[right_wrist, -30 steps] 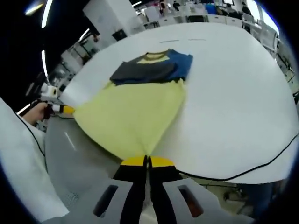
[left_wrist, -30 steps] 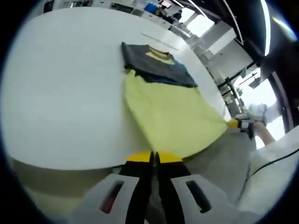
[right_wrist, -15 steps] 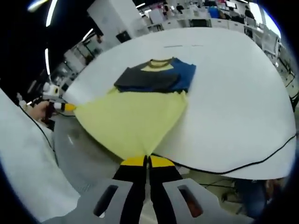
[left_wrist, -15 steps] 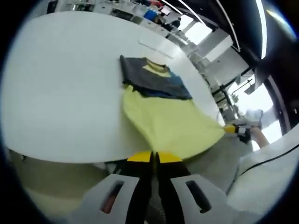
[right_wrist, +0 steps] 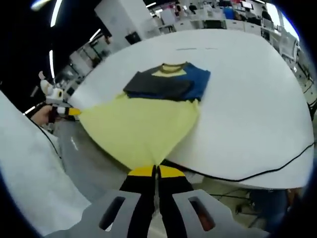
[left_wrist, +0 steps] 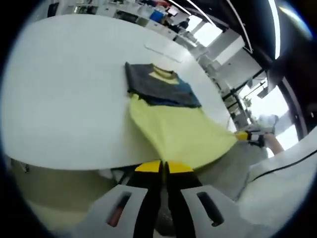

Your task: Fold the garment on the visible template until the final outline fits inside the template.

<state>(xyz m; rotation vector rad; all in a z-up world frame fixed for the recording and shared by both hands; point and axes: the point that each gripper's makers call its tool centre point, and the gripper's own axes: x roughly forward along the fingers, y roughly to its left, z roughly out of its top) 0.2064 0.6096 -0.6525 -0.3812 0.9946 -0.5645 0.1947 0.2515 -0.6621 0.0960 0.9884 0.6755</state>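
A yellow shirt (left_wrist: 181, 131) with a dark grey and blue top section lies stretched from the middle of a round white desk (left_wrist: 64, 89) out past its near edge, its hem pulled taut between two hand-held tools. In the left gripper view, the left tool (left_wrist: 164, 167) has its yellow-tipped jaws pressed together on one hem corner; in the right gripper view, the right tool (right_wrist: 156, 171) is likewise clamped on the opposite hem corner of the shirt (right_wrist: 143, 124). Each tool also appears at the far corner of the other's view, held by a hand beside a white sleeve (right_wrist: 25, 163).

The collar end rests flat on the desk (right_wrist: 252, 109), with the sleeves seemingly already folded in across the chest, while the yellow lower half hangs in the air over the edge. The cloth looks thin, light and limp; it sags between the two grips and would likely drape or crumple the moment tension drops. The hem corners, where it is held now, seem the sensible places to hold for carrying the lower half up over the collar end.

No brand, label or print can be read on the shirt. A faint thin line (left_wrist: 163, 49) marks the desk beyond the collar; whether it belongs to the template cannot be told. A black cable (right_wrist: 277, 166) runs along the desk edge.
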